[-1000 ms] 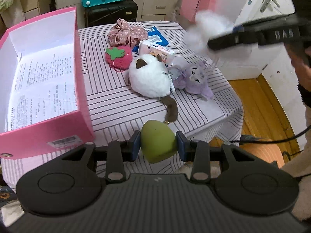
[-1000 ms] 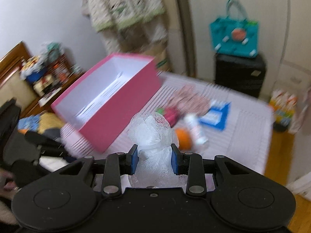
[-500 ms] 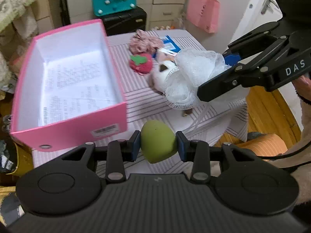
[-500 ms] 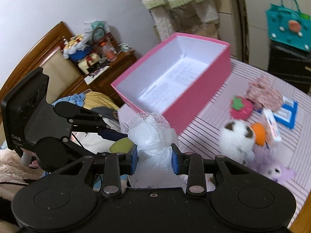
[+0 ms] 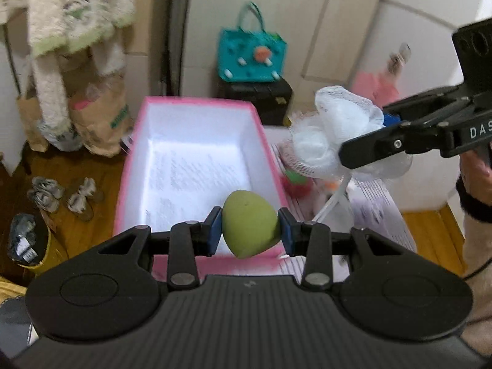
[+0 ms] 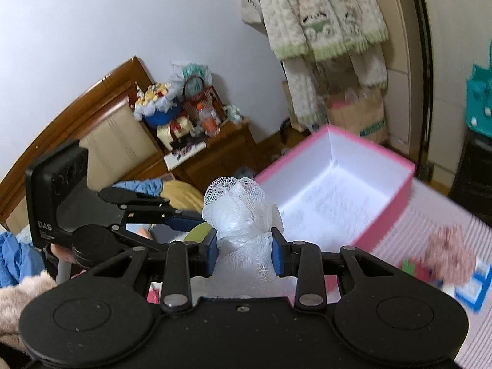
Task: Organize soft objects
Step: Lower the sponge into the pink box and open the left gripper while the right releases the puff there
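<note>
I am squeezing a green egg-shaped sponge between the blue pads of my left gripper, clenched on both its sides, and I am holding it in the air over the near end of the pink box. In my right gripper I am pinching a white mesh bath puff, its netting bulging above the pads and hanging below them. Through the left wrist camera I am seeing that puff up in the air to the right of the box, level with its far half, a white cord dangling from it. The box is sitting open on the striped tablecloth, with a printed sheet lying on its white floor. Past the box on the cloth, blurred, a pink scrunchie and a red strawberry plush are lying close together beside a blue packet. Further back, a teal bag is resting on a black case.
</note>
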A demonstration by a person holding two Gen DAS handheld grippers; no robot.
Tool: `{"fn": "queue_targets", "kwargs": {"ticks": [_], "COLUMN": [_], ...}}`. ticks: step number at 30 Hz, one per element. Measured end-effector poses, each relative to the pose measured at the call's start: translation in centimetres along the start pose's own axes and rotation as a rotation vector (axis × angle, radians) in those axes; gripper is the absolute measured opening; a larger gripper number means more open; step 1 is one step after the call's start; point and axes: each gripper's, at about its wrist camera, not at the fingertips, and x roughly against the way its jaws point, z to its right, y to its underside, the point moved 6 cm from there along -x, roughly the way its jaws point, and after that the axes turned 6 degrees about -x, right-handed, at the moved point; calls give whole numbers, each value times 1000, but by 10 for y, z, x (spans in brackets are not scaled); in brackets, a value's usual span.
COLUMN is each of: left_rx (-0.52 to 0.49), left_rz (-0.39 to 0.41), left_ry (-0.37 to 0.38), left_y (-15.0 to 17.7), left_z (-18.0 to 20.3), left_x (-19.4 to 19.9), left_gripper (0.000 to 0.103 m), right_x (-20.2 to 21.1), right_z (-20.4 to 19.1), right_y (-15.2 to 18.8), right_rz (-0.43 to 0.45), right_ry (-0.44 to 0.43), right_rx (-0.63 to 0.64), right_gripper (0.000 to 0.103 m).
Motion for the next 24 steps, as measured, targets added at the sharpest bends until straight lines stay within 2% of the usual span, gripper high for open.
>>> {"fn": "queue_targets", "kwargs": {"ticks": [6, 11, 18, 21, 24], "left_rx": [35, 57, 161, 167, 187], "left_rz": [68, 69, -57, -97, -147], "left_ry": [-31, -64, -68, -101, -89], "left_y": [-33, -51, -57, -57, -58], "left_z": [-20, -35, -72, -85, -91], "left_x": [-6, -40, -122, -155, -182], "left_gripper": [38, 38, 38, 38, 38], "right_x": [-13, -45, -118, -142, -161], "right_z": [9, 33, 101, 113, 119], "right_y": [-43, -62, -52, -48, -42], "right_rz": [65, 90, -24, -86, -152], "right_ry": [10, 118, 271, 317, 370], "right_rx": [39, 113, 160, 240, 344], "right_gripper": [39, 40, 40, 41, 42]}}
